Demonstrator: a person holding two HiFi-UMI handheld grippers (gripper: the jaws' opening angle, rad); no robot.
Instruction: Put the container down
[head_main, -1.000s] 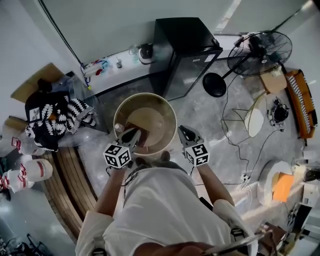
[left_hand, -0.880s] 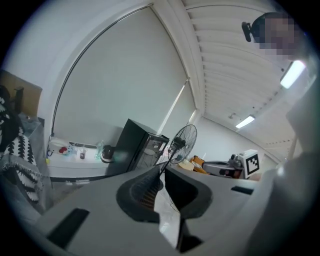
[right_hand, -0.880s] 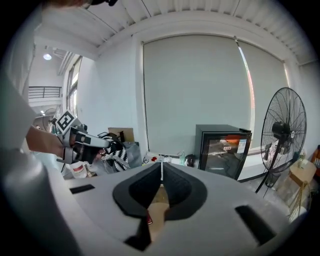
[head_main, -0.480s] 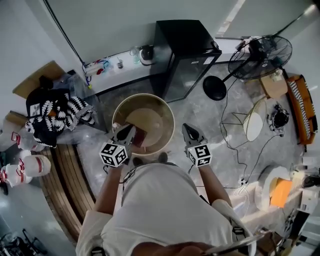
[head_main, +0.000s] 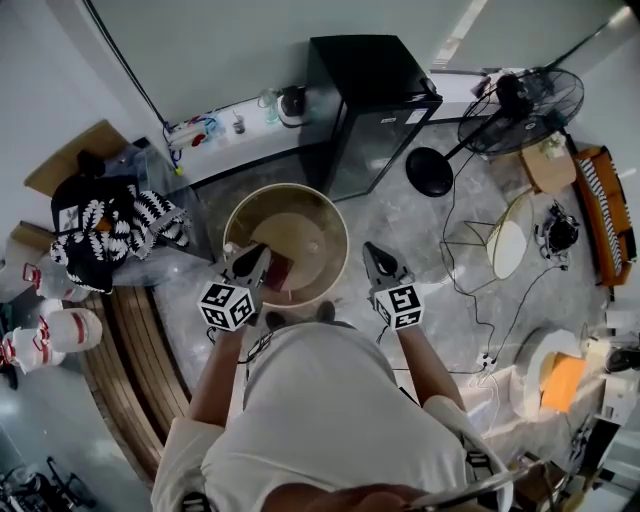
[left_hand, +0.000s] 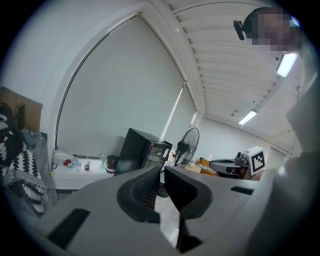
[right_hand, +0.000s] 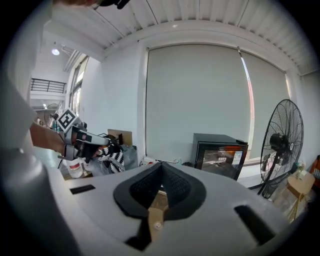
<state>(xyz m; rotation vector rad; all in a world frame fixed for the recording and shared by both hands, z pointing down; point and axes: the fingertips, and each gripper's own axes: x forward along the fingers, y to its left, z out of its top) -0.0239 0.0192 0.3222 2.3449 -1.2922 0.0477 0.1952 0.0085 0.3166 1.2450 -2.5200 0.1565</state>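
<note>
Container (head_main: 312, 226), a big round beige tub, seems already set on the floor just ahead of the person. It looks stiff-walled and bulky rather than heavy, best gripped at opposite sides of its rim. The left gripper (head_main: 261, 258) and right gripper (head_main: 371, 255) hover by its near rim, jaws pressed together on nothing, while the black cabinet (head_main: 372, 98), fan (head_main: 522, 100) and patterned cloth (head_main: 128, 232) stand clear.

No lettering reads from where I stand: my left claw (head_main: 258, 260) and right claw (head_main: 372, 255) carry only black-and-white square marker patterns, and the red print on the white jugs (head_main: 72, 328) is too small to read.
</note>
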